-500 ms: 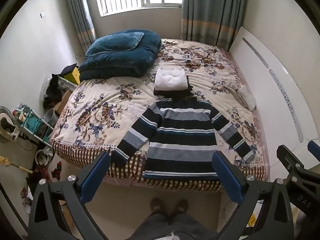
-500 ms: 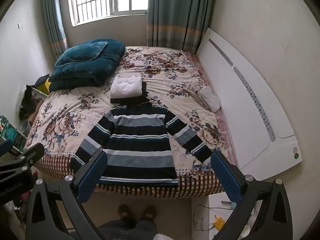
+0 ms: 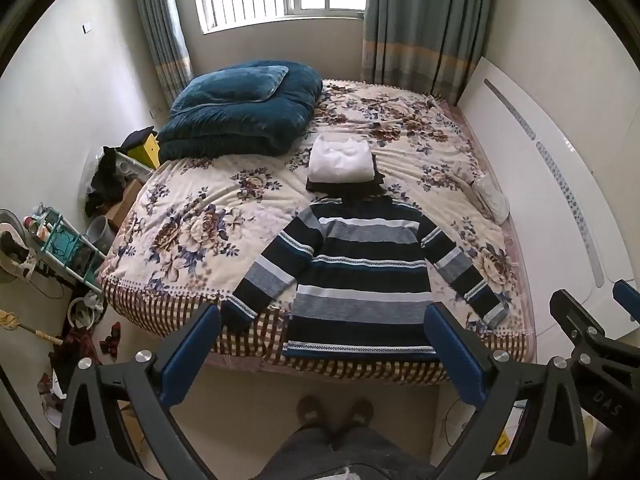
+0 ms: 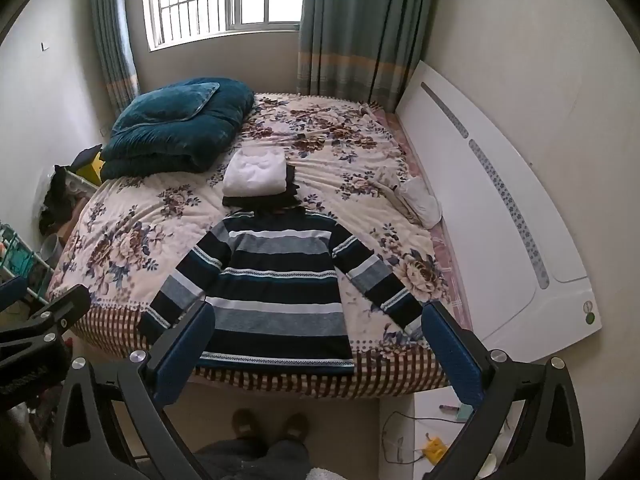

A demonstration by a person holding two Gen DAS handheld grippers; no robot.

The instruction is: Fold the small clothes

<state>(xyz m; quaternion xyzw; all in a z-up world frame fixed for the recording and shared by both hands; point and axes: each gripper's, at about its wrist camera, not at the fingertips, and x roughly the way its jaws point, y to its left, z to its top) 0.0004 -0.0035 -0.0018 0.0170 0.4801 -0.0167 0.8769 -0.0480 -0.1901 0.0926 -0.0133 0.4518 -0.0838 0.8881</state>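
Note:
A long-sleeved sweater [image 3: 360, 272] [image 4: 276, 280] with navy, grey and white stripes lies flat on the floral bed [image 3: 192, 240] [image 4: 120, 240]. Its sleeves are spread and its hem reaches the near edge. Just beyond its collar sits a folded stack [image 3: 340, 160] [image 4: 256, 178], a white garment on a dark one. My left gripper [image 3: 322, 320] and right gripper [image 4: 318, 316] hover high above the bed's near edge, both wide open with nothing between the blue pads. Each gripper shows at the edge of the other's view, the right gripper [image 3: 580, 332] and the left gripper [image 4: 40, 320].
A folded teal quilt [image 3: 240, 112] with a pillow on it fills the far left corner of the bed. A white headboard [image 3: 560, 208] runs along the right side, with a white cloth [image 3: 494, 200] beside it. Shelves and clutter [image 3: 60, 248] crowd the floor at left. The person's feet [image 3: 336, 408] stand at the near edge.

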